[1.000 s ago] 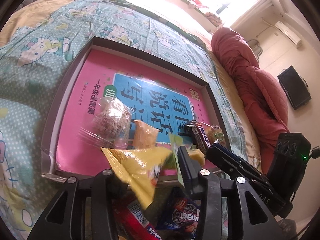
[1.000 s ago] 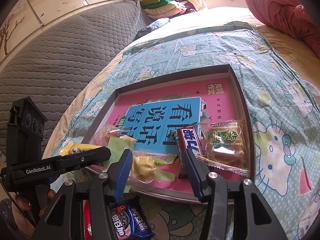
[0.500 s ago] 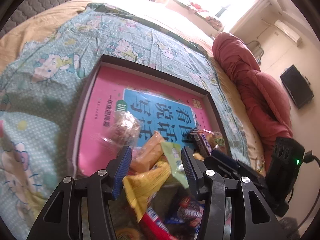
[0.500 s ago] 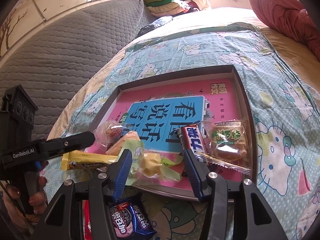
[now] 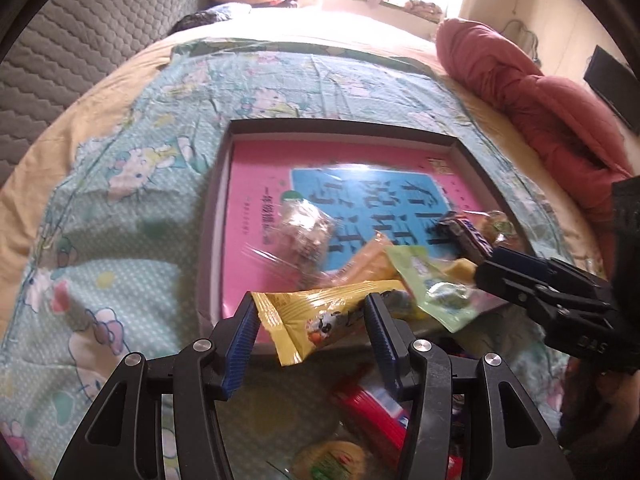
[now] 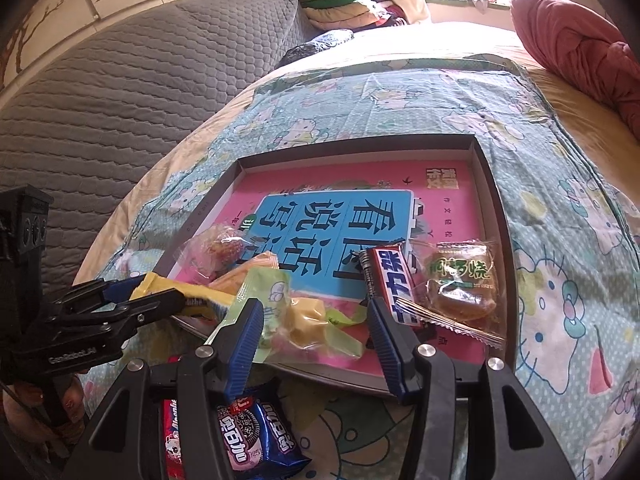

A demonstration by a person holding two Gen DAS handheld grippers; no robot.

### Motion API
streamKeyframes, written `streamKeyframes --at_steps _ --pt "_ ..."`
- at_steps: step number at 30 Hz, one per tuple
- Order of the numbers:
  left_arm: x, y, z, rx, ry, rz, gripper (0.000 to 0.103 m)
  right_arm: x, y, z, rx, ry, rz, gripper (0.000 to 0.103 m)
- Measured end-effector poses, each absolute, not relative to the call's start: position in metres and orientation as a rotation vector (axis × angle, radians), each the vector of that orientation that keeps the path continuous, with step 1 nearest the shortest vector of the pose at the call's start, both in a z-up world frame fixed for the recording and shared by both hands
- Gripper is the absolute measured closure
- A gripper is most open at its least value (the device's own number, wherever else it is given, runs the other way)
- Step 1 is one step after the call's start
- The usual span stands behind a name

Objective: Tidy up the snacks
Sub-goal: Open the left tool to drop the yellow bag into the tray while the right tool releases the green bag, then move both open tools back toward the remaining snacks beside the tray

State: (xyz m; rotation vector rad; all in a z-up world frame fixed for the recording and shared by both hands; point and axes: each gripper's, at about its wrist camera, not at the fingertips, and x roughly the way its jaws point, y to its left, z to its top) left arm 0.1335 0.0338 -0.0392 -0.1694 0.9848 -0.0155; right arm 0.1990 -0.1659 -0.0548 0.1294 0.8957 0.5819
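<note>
1. The left tool (image 5: pixel 310 330) has just been opening; the yellow pack (image 5: pixel 320 316) lies between its jaws, draped over the tray's (image 5: pixel 340 126) near edge, and the pads no longer seem to press it.
2. The right tool (image 6: pixel 316 330) stands part open over the green pack (image 6: pixel 296 320) at the tray's near edge; its pads flank the wrapper without clamping it.
3. The other snacks crowd the tray's near side: a clear bag (image 6: pixel 222 248) toward the left corner, a chocolate bar (image 6: pixel 392 284) and a cake pack (image 6: pixel 460 284) toward the right corner.
4. On the bed (image 6: pixel 560 240), in front of the tray, wait a cookie pack (image 6: pixel 256 436) and a red pack (image 6: pixel 172 436).
5. These all look light, crinkly and slippery; a foil wrapper would probably slide out of a loose pinch.
6. I would take a pack across its filled middle, not the flat sealed end, and gently, since the cake looks crushable.
</note>
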Motion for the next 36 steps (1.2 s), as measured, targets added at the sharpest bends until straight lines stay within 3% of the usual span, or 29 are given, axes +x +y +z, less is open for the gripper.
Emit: streamKeyframes --at_steps 13,20,24,36 --pt "0.134 0.055 -0.031 -0.221 0.963 0.048 0.048 0.197 -0.167 -0.047 0.115 0.866 0.576 0.044" --pt "0.126 0.057 -0.011 -0.282 0.934 0.014 0.042 0.195 -0.171 -0.039 0.121 0.840 0.583 0.043" --pt "0.119 0.056 -0.001 -0.318 0.931 -0.016 0.038 0.193 -0.173 -0.033 0.127 0.821 0.589 0.037" --pt "0.096 0.046 0.008 -0.324 0.976 -0.048 0.037 0.176 -0.178 -0.019 0.123 0.764 0.614 0.036"
